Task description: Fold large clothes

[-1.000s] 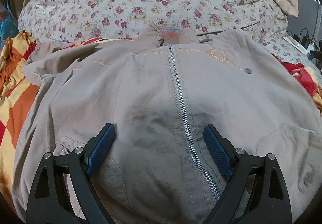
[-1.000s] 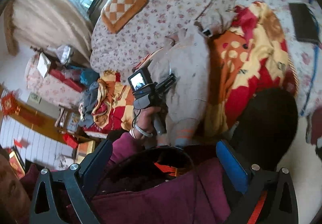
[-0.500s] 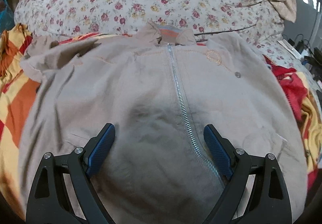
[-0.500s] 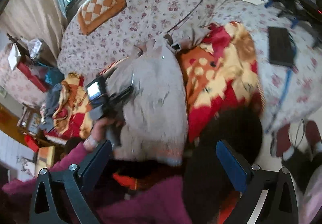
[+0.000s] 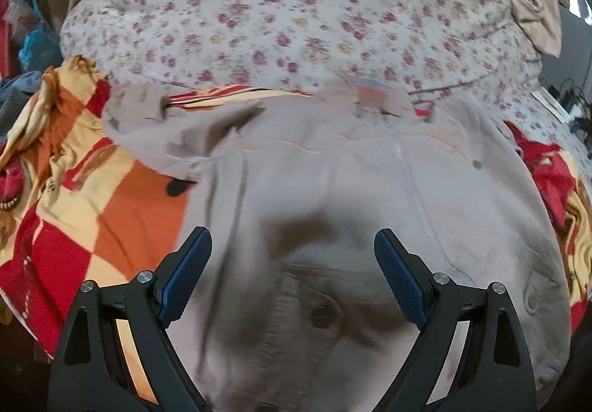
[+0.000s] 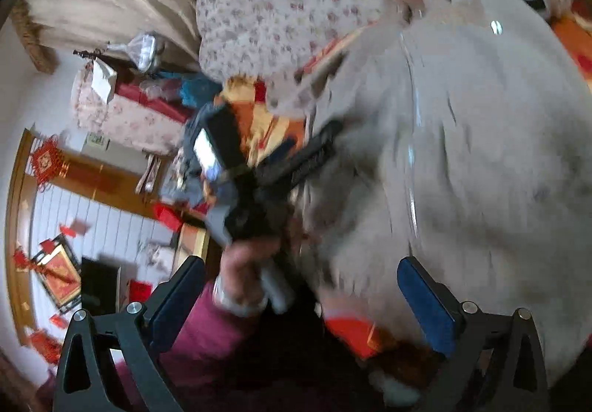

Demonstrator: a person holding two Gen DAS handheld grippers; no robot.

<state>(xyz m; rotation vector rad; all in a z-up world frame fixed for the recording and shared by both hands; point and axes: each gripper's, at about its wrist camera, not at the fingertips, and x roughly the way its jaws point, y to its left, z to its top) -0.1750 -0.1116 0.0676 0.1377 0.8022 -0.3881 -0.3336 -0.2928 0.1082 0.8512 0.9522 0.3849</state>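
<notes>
Both the left gripper and right gripper hover wide open above a beige jacket spread over the floral bedspread.

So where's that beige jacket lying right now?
The beige jacket lies spread front-up across the patchwork blanket, collar toward the floral quilt. In the left wrist view it fills the middle, under the open left tongs.
</notes>
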